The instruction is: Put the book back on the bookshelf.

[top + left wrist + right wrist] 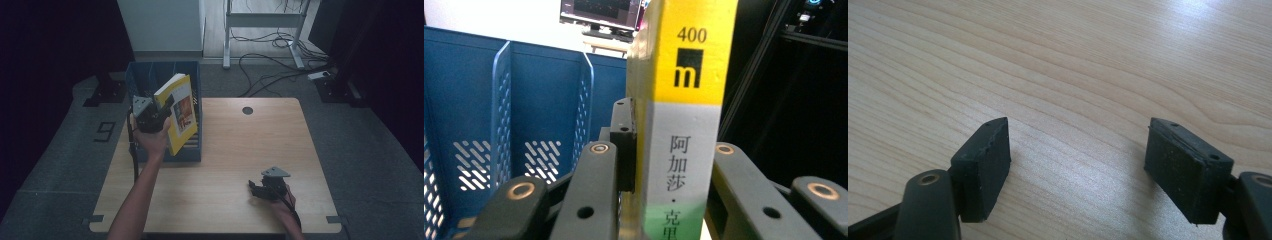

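Yellow book (pixel 684 100); grey-and-green spine; thick, upright

book (pixel 178 112): centre-left of frame, above file rack (pixel 192 152)
file rack: table's (pixel 240 150) left part
right gripper (pixel 256 189): lower right, on table

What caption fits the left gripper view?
Left hand-held gripper clamps a yellow-spined book beside the blue file rack.

High view looks down over the table (pixel 225 150); both gripper views sit close (right faces tabletop, left faces blue rack (pixel 499 125)).
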`<state>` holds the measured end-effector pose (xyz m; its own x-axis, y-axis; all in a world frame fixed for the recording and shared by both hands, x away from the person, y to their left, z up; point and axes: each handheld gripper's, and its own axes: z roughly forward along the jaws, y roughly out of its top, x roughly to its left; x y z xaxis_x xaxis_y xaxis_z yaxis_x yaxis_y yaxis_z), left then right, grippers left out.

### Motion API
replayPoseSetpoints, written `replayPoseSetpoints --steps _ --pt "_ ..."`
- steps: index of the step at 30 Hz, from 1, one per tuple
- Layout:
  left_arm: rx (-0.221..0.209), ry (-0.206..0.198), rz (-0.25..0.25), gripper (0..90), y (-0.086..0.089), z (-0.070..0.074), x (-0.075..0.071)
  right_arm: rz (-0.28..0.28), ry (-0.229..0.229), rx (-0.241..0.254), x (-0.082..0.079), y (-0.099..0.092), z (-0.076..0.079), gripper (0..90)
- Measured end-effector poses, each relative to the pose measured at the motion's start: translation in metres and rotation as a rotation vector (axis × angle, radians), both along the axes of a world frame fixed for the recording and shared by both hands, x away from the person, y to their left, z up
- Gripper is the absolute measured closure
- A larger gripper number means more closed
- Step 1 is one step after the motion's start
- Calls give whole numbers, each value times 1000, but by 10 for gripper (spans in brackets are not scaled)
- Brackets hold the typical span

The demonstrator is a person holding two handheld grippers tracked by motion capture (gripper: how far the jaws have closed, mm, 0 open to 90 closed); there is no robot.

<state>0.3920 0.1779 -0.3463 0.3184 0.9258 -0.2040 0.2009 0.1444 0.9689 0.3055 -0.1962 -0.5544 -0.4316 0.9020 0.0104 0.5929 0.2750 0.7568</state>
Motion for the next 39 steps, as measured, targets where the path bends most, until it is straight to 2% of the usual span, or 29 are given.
replayPoseSetpoints --steps 10,14,21,27,35,39 --pt "27 3 24 751 -4 -6 9 -1 -2 0 0 0 0 253" --pt "36 16 26 752 -5 -9 13 -1 -2 0 0 0 0 253" --pt "23 27 30 752 -8 -19 19 -1 -2 1 0 0 0 253" --pt "55 15 49 751 -11 -20 24 -1 -1 1 0 0 0 253" --pt "30 17 63 751 -10 -18 30 -1 -2 0 0 0 0 253" --pt "29 38 66 751 -10 -20 34 1 -3 -1 0 0 0 253"
